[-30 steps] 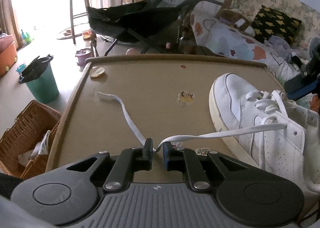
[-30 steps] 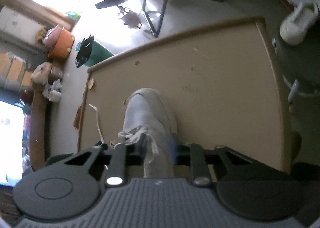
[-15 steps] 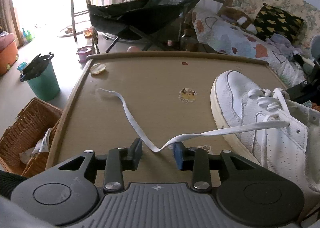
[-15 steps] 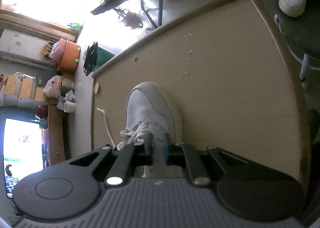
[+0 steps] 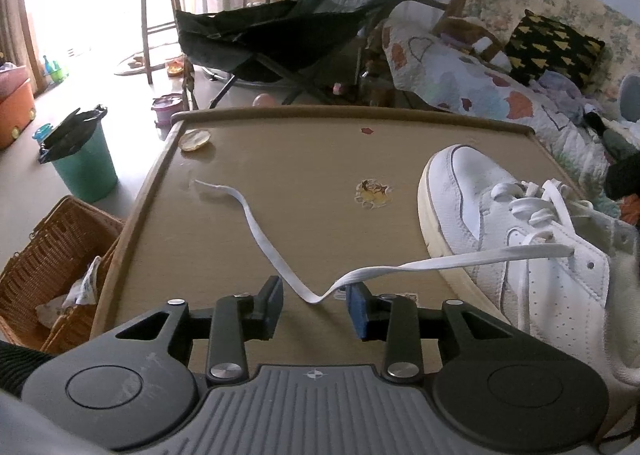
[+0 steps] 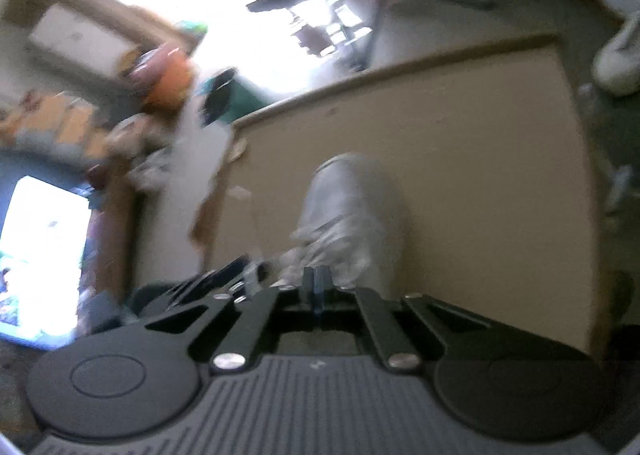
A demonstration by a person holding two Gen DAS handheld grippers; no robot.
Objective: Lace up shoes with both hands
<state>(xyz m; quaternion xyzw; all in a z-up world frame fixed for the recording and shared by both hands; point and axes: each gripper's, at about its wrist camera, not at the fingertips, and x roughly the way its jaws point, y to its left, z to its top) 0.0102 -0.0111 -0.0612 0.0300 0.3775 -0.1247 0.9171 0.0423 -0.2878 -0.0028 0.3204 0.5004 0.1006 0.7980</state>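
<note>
The left gripper (image 5: 314, 305) points down at the tan table (image 5: 304, 159), jaws apart around the slack white shoelace (image 5: 256, 223); a second ago they pinched it. The white sneaker (image 5: 512, 239) sits at right. The right gripper (image 6: 316, 283), jaws now together, hovers over the sneaker; whether it pinches lace is blurred. A wicker basket (image 5: 48, 255) stands left.

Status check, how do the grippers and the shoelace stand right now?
Left gripper open, lace loose between its fingers. Right gripper shut at the shoe; grip unclear. Nothing in the way.
</note>
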